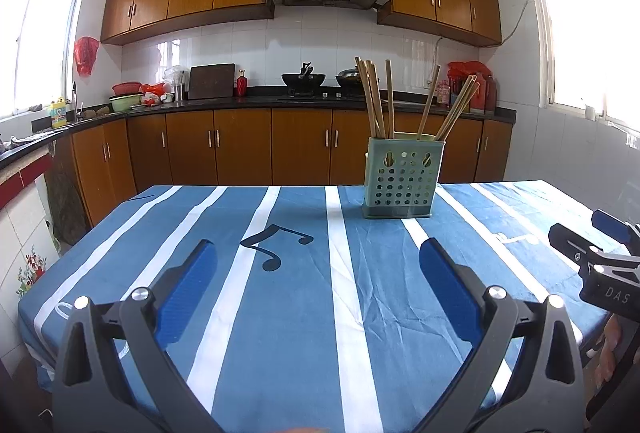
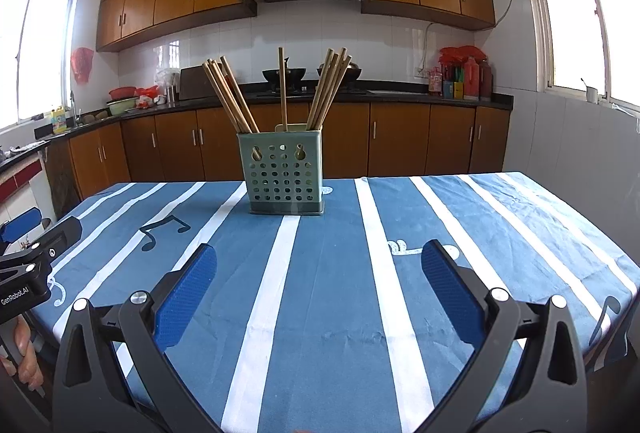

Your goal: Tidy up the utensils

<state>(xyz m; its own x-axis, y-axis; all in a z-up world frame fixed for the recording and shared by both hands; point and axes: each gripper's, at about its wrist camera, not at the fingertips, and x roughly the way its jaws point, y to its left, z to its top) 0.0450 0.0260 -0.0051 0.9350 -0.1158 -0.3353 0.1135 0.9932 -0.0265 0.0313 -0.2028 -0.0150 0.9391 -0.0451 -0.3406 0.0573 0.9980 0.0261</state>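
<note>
step: chopsticks appear sorted, nothing loose | chopstick holder upright on table, 12 o'clock of right tongs, 1 o'clock of left tongs | both tongs spread wide, empty | next: likely tidy leaning sticks or finish

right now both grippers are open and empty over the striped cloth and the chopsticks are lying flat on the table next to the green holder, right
Not quite. The chopsticks are not lying on the table; they stand upright inside the green holder, as the right wrist view shows. The rest holds: the left gripper and right gripper have their jaws open and empty over the striped cloth.
</note>
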